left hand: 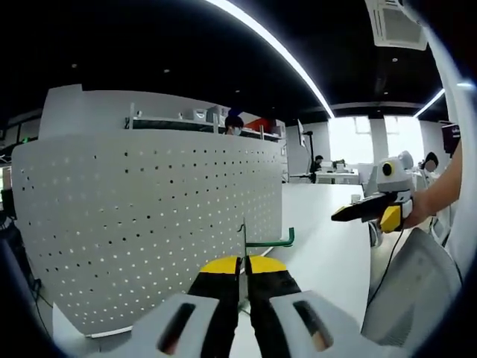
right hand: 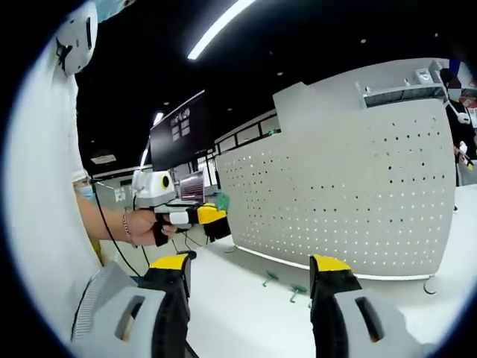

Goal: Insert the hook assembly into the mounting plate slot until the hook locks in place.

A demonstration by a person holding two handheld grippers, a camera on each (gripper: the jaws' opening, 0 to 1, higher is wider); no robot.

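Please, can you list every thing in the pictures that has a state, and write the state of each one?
left gripper: shut on the green hook, raised in front of the board.
green hook: held, not yet in the board.
right gripper: open, holding nothing.
pegboard: standing upright on the table, no hook in it.
spare green hooks: lying loose on the white table before the board.

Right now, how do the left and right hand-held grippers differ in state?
The left hand-held gripper is shut on the green hook; the right hand-held gripper is open and empty. The left points at the white pegboard; the right is aimed beside it. Both have yellow-tipped black jaws.
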